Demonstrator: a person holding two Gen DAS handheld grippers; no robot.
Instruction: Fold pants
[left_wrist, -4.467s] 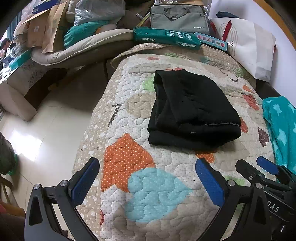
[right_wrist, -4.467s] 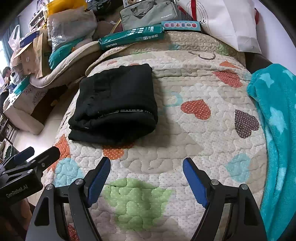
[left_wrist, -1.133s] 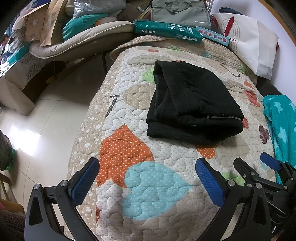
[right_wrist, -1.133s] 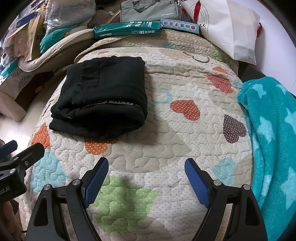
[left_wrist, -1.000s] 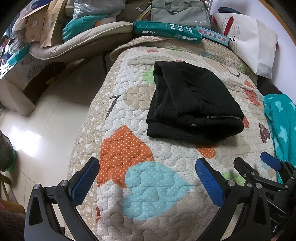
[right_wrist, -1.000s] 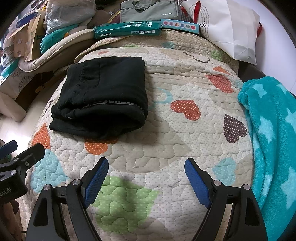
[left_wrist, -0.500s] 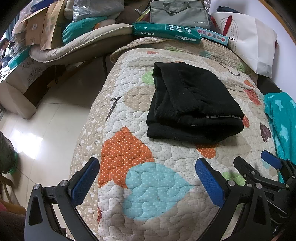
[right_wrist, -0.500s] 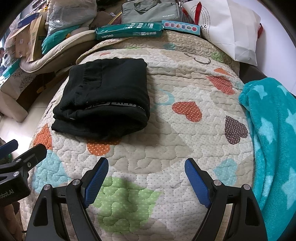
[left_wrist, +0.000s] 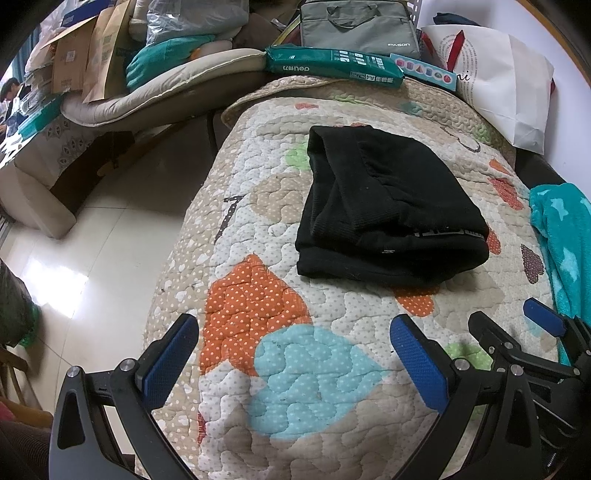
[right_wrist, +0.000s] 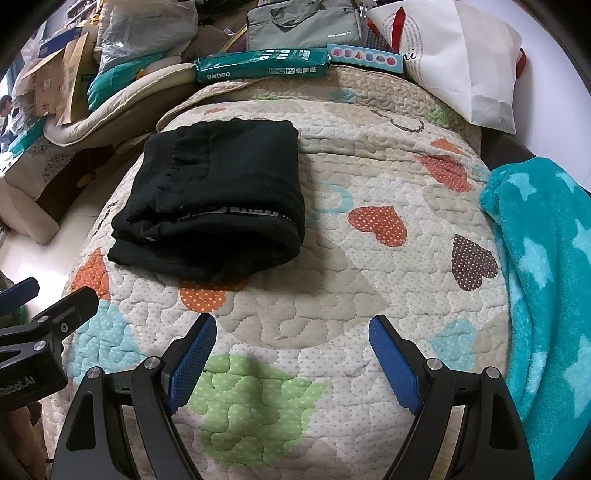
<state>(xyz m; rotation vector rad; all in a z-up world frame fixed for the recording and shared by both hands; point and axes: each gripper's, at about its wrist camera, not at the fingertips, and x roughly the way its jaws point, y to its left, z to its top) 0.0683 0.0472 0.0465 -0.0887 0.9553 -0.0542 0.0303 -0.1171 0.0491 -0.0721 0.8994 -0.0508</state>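
The black pants lie folded into a thick rectangle on the quilted bedspread, also seen in the right wrist view. My left gripper is open and empty, held above the quilt's near edge, well short of the pants. My right gripper is open and empty, to the right of the left one and near of the pants. The right gripper's fingers show at the lower right of the left wrist view.
A teal star blanket lies along the right of the bed. A green paper ream, grey bag and white bag sit at the far end. Tiled floor and a cluttered cushion lie to the left.
Both grippers stay open and nearly still. The views shift only slightly; the pants have not moved.
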